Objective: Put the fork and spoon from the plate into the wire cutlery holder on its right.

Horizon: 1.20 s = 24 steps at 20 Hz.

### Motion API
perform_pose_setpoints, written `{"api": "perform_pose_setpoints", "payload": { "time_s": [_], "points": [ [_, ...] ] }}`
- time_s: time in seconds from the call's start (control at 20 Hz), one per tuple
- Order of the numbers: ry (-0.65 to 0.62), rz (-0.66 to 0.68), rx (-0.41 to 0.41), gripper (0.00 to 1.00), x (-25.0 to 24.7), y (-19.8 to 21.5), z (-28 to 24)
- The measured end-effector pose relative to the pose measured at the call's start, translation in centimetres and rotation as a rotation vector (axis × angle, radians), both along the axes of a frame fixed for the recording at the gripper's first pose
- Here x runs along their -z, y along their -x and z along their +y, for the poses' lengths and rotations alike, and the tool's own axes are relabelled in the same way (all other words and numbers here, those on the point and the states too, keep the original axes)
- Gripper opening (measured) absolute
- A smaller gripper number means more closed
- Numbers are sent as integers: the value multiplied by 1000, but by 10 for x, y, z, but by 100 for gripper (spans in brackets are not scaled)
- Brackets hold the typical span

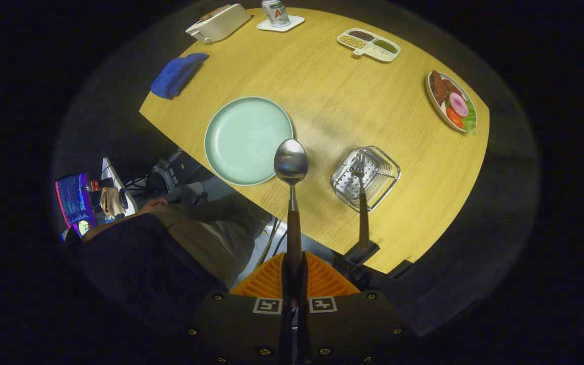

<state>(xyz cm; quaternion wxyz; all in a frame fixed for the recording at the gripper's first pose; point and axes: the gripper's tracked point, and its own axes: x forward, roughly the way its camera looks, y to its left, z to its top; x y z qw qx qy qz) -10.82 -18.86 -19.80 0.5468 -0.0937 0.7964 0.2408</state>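
My gripper (294, 274) is shut on the spoon's brown wooden handle, and the spoon (291, 167) sticks straight out ahead of the orange fingers (266, 281), high above the table. Its steel bowl hangs over the right rim of the pale green plate (244, 139), which lies bare on the wooden table. To the right of the plate stands the wire cutlery holder (368, 175). The fork (362, 203) rests in it, tines inside, its dark handle leaning out over the near rim toward the table edge.
A blue cloth (176, 75) lies at the table's far left edge. Beyond are a white box (218, 23), a can on a coaster (277, 14), a divided dish of grains (369, 43) and a plate of food (451, 101). A person's legs (190, 238) are beside the near table edge.
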Motion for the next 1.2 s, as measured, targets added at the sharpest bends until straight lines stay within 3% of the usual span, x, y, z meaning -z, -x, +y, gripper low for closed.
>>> {"api": "perform_pose_setpoints", "payload": {
  "time_s": [0.5, 1.2],
  "points": [
    [110, 89, 86, 5, 23, -5, -69],
    [174, 275, 143, 5, 86, -36, -65]
  ]
}}
